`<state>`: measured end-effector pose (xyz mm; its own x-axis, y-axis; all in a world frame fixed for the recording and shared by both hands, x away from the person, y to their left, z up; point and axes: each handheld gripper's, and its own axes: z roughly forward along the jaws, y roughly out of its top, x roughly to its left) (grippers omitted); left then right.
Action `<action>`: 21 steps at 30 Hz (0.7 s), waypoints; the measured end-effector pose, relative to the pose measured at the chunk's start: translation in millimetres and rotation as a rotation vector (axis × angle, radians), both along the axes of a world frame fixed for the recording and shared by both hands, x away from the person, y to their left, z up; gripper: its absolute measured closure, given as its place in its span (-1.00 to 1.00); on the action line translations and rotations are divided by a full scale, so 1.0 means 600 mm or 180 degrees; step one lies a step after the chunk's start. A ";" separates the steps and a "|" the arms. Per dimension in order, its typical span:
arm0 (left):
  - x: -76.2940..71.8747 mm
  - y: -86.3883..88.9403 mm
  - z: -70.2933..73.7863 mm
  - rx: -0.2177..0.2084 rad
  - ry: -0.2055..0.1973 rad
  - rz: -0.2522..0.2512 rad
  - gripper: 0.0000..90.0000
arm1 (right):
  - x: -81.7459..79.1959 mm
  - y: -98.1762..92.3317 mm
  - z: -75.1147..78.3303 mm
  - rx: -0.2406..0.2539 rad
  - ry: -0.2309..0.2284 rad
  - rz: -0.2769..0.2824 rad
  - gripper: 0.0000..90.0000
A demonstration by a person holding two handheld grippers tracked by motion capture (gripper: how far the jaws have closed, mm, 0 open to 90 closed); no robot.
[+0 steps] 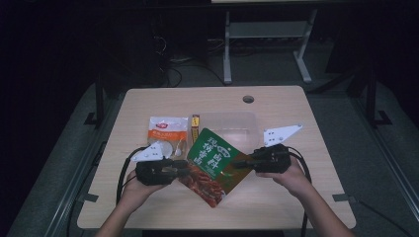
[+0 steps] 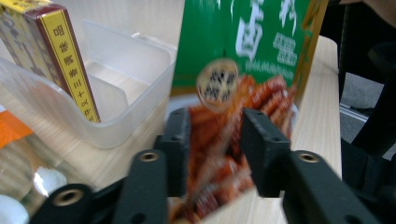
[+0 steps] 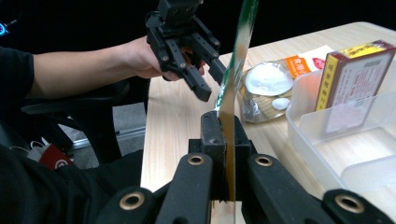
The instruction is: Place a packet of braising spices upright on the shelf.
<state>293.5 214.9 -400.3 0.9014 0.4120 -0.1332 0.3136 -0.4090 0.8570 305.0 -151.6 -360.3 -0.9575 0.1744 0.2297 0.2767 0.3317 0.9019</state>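
Observation:
A green and red food pouch point(image 1: 213, 165) hangs tilted above the table between both grippers. My right gripper point(image 1: 238, 163) is shut on the pouch's right edge; the right gripper view has the thin pouch point(image 3: 236, 70) pinched edge-on between my right gripper's point(image 3: 225, 135) pads. My left gripper point(image 1: 185, 166) is at the pouch's left edge. In the left gripper view its jaws stand apart on either side of the pouch point(image 2: 247, 56), and my left gripper's point(image 2: 215, 135) pads are not pressing it. The left gripper point(image 3: 211, 85) also appears beyond the pouch with its jaws spread.
A clear plastic container point(image 1: 227, 114) sits behind the pouch, with a yellow and maroon box point(image 1: 195, 127) standing in its left end. An orange and white packet point(image 1: 165, 131) lies to its left. A round hole point(image 1: 248, 98) is near the table's far edge.

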 end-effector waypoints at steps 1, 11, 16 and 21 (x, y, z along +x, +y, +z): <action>-0.001 -0.001 -0.001 -0.0001 0.0003 0.0018 0.27 | -0.001 -0.001 0.004 0.0004 -0.0017 0.0003 1.00; -0.001 0.002 -0.002 -0.0001 0.0012 0.0061 -0.15 | -0.005 -0.017 0.042 0.0006 -0.0226 -0.0060 1.00; 0.000 -0.002 -0.009 0.0074 0.0027 0.0003 -0.27 | -0.006 -0.041 0.065 0.0039 -0.0298 -0.0214 1.00; 0.001 -0.008 -0.017 0.0167 0.0043 -0.0031 -0.42 | -0.004 -0.059 0.096 -0.0008 -0.0410 -0.0391 1.00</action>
<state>294.1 209.9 -410.6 0.9037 0.4099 -0.1240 0.3208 -0.4562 0.8300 302.6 -187.3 -303.0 -0.9504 0.2925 0.1059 0.1976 0.3048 0.9317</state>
